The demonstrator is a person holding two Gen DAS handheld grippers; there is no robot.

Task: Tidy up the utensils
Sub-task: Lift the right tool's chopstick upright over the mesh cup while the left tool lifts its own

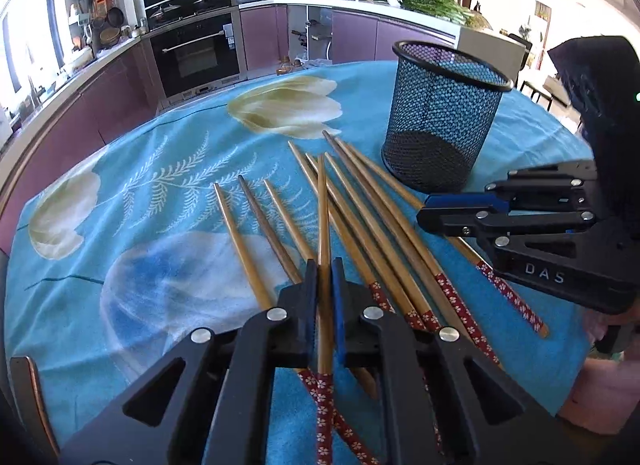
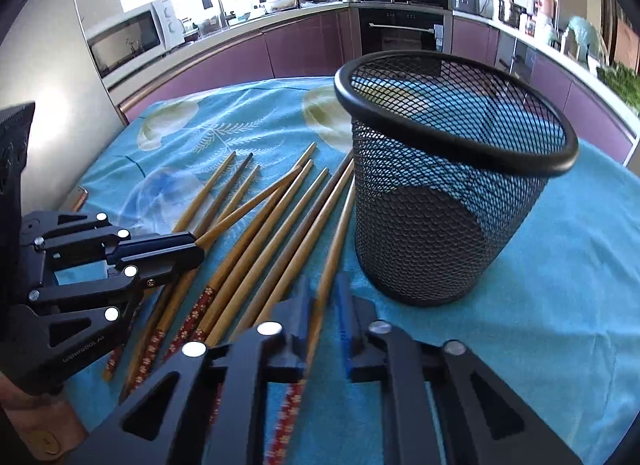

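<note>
Left gripper (image 1: 325, 265) clamped on one chopstick (image 1: 323, 225) lifted across the fan of loose chopsticks (image 1: 360, 201) at mid-table. Right gripper (image 2: 323, 285) pinched on the outermost chopstick (image 2: 334, 241), just beside the upright mesh holder (image 2: 448, 185). Blue floral tablecloth (image 1: 160, 169) bare toward the far and left edges; holder near the right edge.

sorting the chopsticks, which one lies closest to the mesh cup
The chopstick nearest the mesh cup, the one clamped in the right gripper; the others lie farther left.
</note>
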